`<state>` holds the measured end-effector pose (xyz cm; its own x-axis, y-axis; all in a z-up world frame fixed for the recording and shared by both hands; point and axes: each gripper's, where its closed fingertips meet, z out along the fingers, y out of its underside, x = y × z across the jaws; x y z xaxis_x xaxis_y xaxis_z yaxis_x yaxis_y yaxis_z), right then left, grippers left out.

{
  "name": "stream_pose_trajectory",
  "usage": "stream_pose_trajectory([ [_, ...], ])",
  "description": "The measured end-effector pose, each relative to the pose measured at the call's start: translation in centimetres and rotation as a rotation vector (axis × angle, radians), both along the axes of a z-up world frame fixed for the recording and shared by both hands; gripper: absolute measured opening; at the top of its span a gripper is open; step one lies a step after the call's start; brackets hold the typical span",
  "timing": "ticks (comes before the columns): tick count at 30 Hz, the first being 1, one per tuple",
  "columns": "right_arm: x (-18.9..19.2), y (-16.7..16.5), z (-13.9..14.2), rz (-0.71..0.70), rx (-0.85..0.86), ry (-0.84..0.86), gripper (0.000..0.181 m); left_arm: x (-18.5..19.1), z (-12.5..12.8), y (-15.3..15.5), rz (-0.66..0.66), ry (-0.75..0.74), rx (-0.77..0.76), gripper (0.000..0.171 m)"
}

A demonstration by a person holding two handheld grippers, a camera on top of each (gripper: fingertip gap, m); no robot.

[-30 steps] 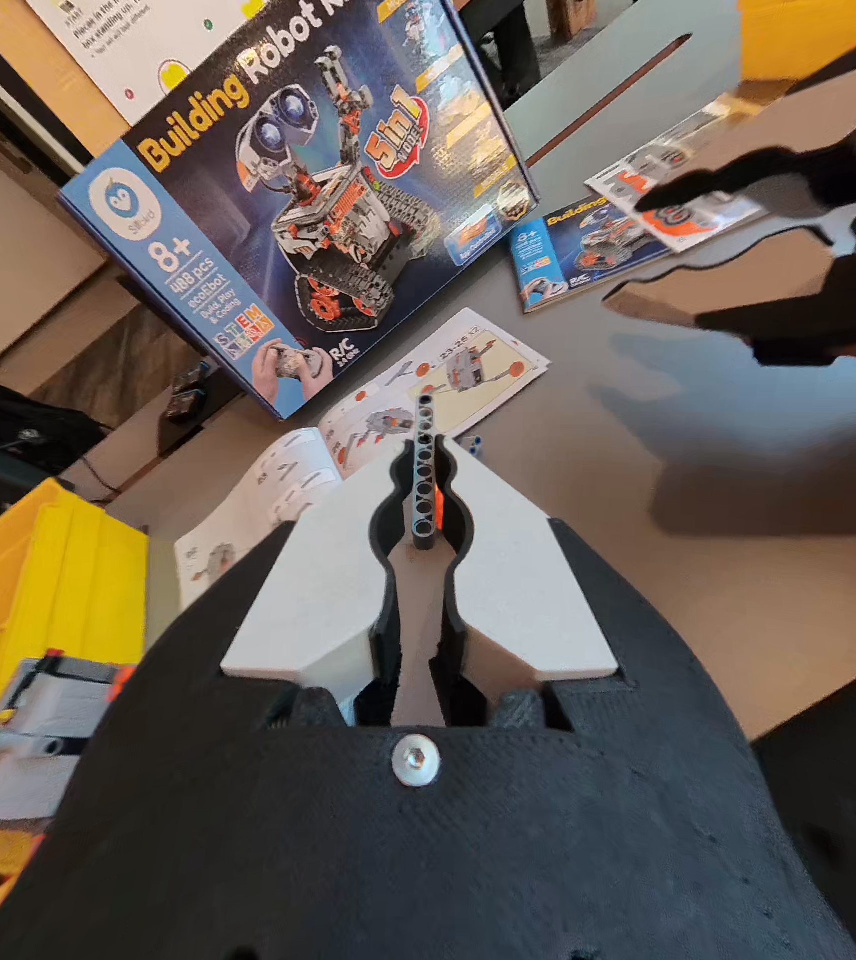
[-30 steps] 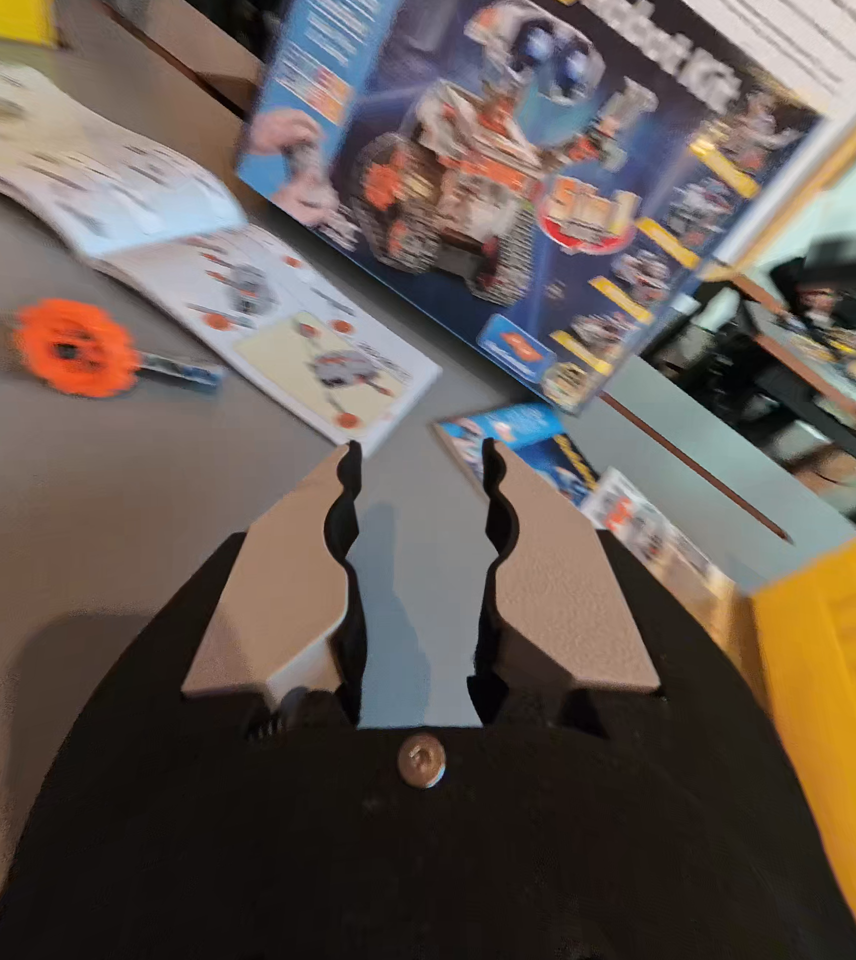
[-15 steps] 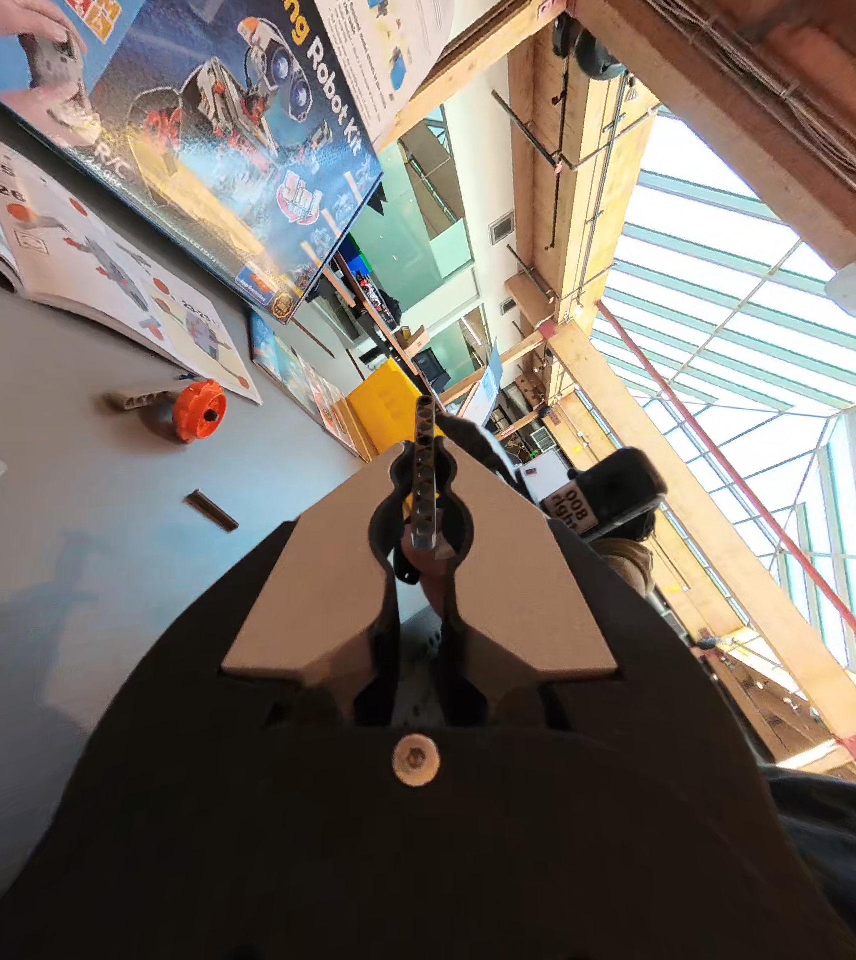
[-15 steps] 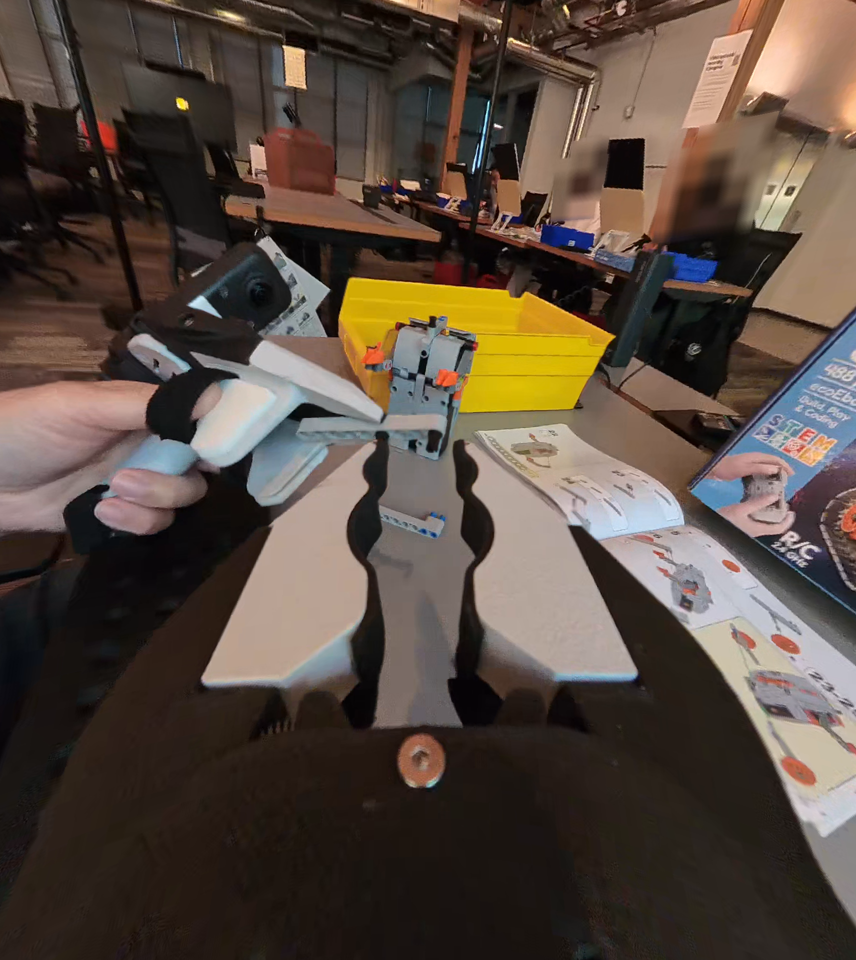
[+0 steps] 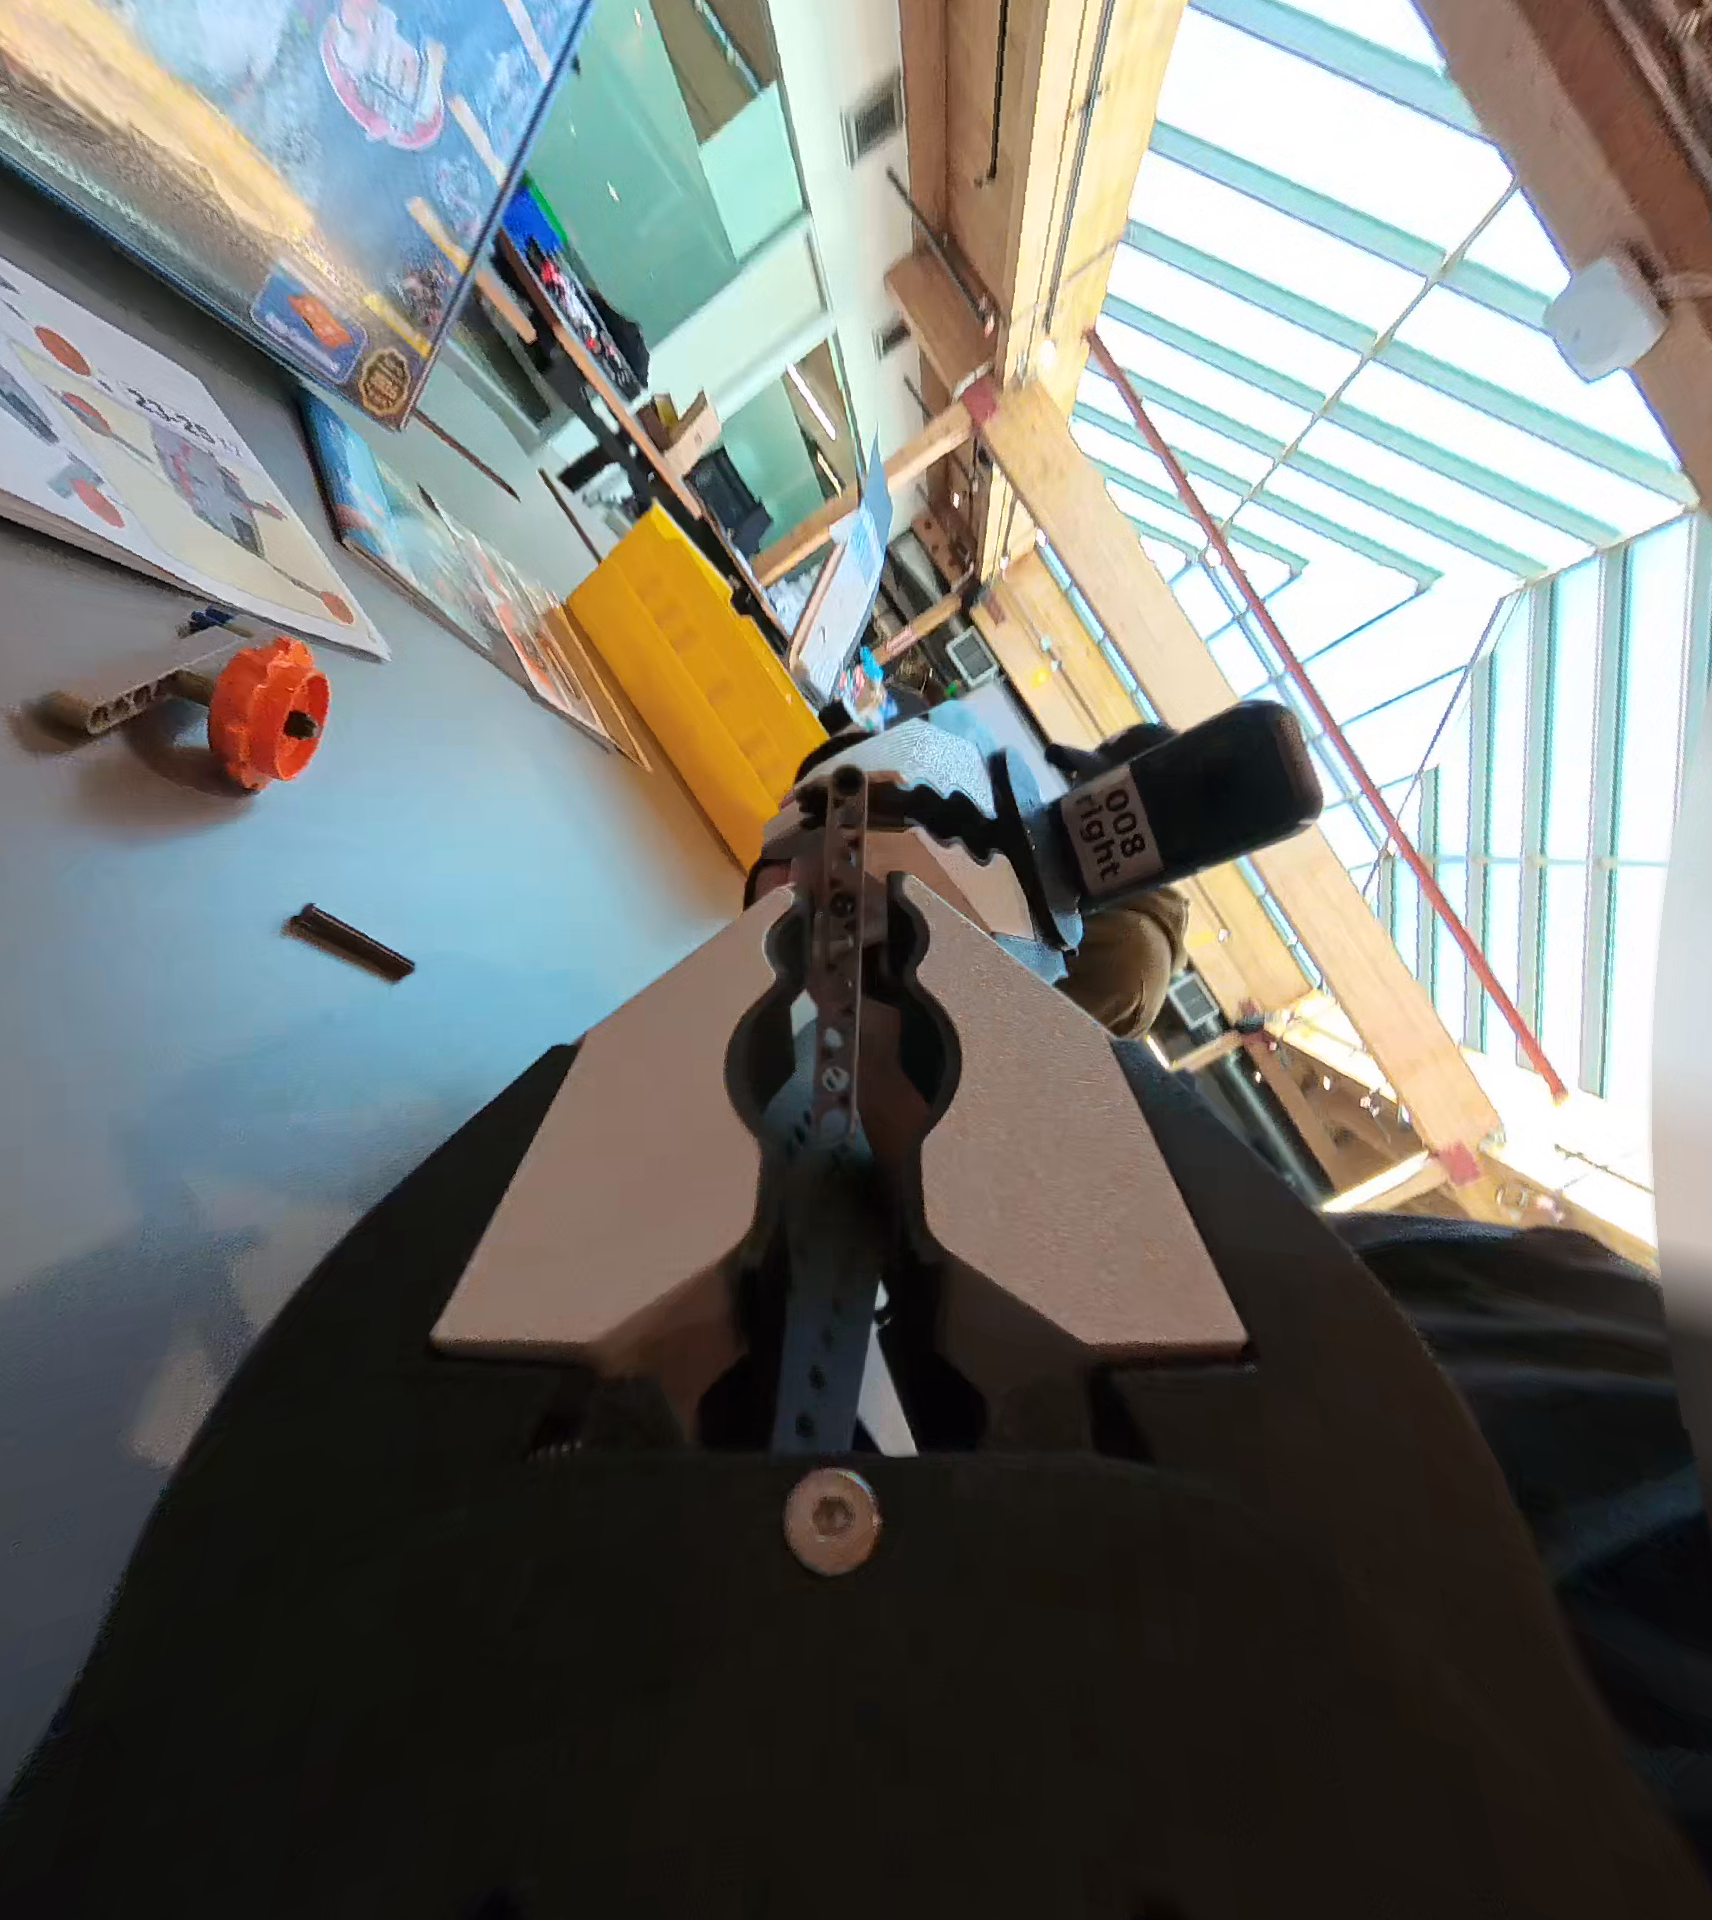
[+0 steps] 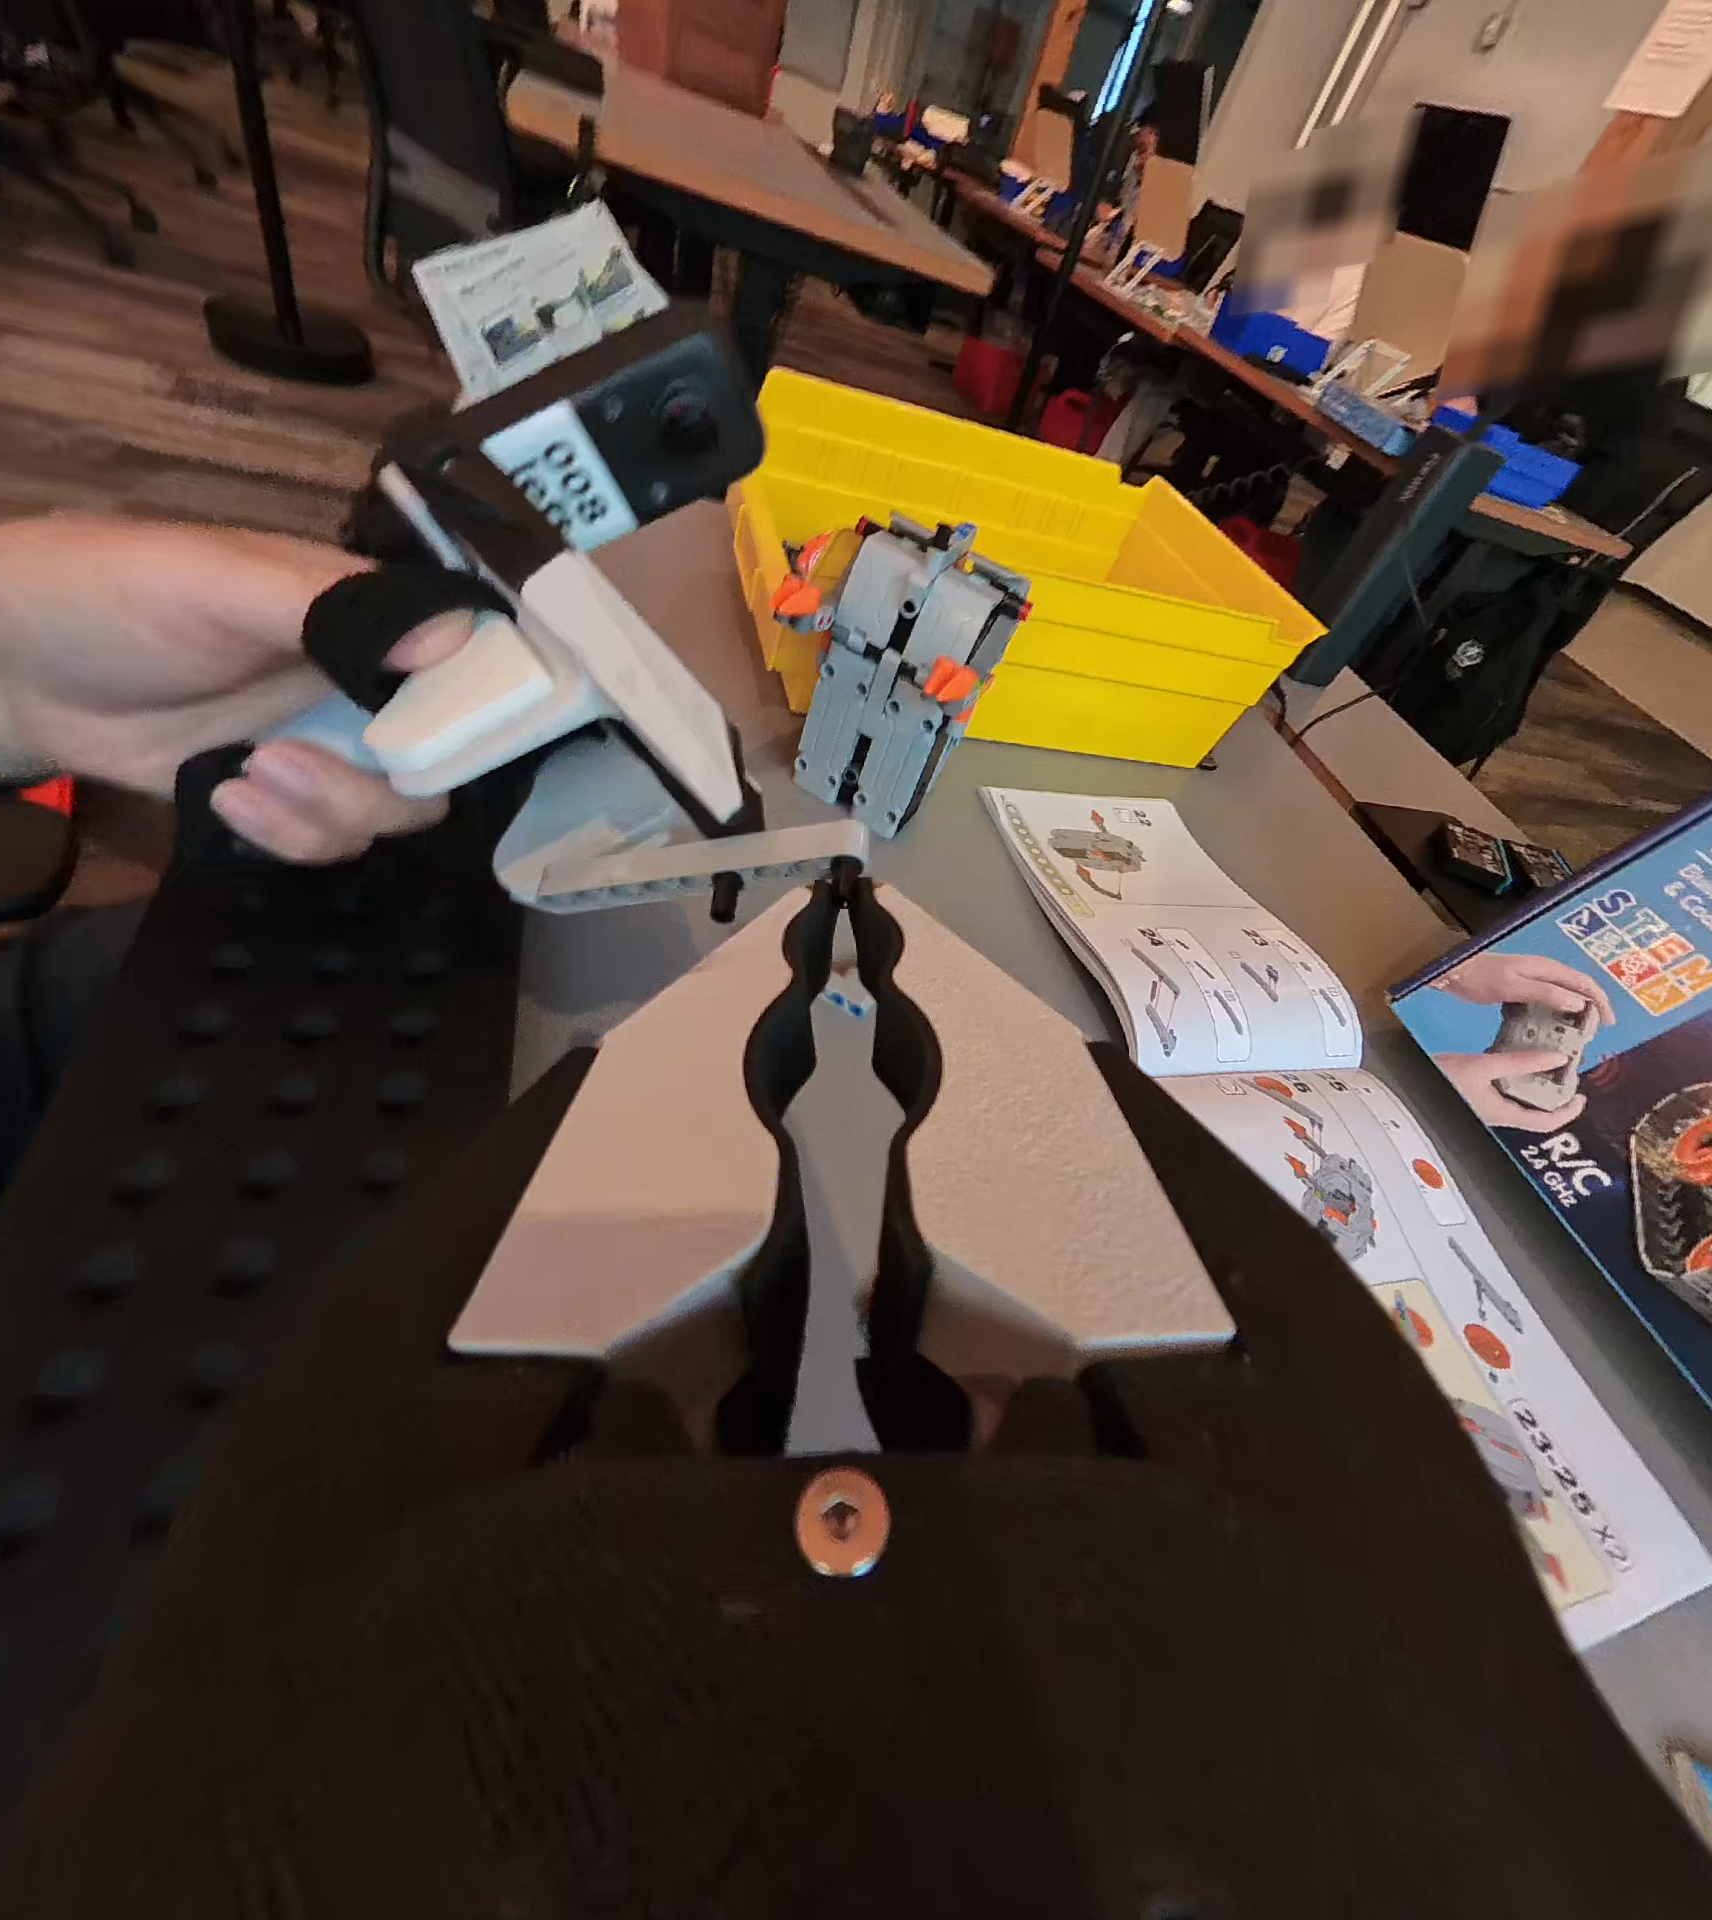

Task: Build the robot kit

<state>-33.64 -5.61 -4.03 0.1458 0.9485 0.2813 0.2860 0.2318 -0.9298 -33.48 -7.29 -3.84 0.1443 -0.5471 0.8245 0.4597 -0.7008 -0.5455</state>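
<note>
Nearby, orange gear (image 5: 268,713), yellow bin (image 6: 1039,582).

Open instruction booklet (image 6: 1226,997) flat on the grey table (image 5: 104,1039). Just beyond its far page, a grey-and-orange brick model (image 6: 893,675), upright, with a yellow bin (image 6: 1091,582) right behind. Along its right edge, a blue kit box (image 6: 1662,1091), propped up. Near its corner, an orange gear (image 5: 268,712) on a tan beam (image 5: 104,710); farther off, a dark axle rod (image 5: 350,942), lying alone.

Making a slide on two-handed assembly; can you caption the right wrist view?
Right gripper pinches a small black pin at the end of a grey holed beam held by the left gripper.
</note>
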Motion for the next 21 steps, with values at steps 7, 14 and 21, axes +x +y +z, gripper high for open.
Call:
stream_pose_trajectory([
  [7, -0.2, 0.4, -2.0, 0.057, 0.030, -0.100, 0.002, 1.0, -2.9, 0.1, -0.101, 0.255, -0.017, 0.015],
  [14, -0.6, 0.1, -3.3, 0.136, -0.046, -0.081, 0.002, 1.5, -3.9, -0.3, -0.150, 0.211, -0.030, 0.008],
  [21, -0.3, -0.1, -3.1, 0.189, -0.129, 0.012, 0.003, 1.7, -3.3, -0.6, -0.214, 0.132, -0.026, 0.009],
])
